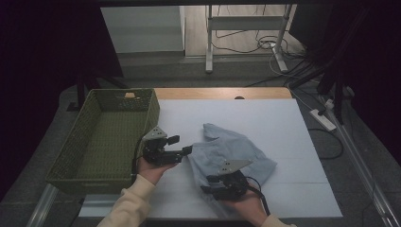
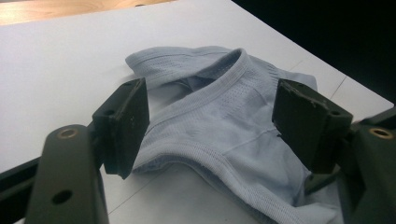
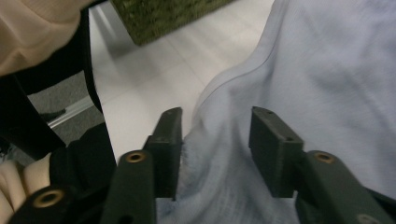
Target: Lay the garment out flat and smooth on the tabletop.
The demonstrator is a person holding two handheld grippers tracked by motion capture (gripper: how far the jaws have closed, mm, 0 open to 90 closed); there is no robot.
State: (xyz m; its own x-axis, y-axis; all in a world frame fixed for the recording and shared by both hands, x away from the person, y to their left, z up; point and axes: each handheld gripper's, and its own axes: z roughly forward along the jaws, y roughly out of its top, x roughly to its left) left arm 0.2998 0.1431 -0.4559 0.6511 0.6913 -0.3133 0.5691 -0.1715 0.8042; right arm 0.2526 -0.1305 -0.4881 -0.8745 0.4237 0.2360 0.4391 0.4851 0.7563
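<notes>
Dim, cool lighting is seen throughout. In the high view, the room's edges are lost in near-black shadow, while the white table (image 1: 265,118) is softly lit. In both gripper views, the near jaws are rendered blurred and dark.

We see the garment (image 1: 231,151) on the mat (image 1: 283,127) at centre, the basket (image 1: 101,142) at nine o'clock (on the table edge), grippers at six.

— What blocks the left side?
— The green basket (image 1: 106,137), its wall just beside the left gripper (image 1: 182,145).
— And open room?
— Bare white table (image 1: 283,123) beyond and right of the blue garment (image 1: 231,149).
</notes>
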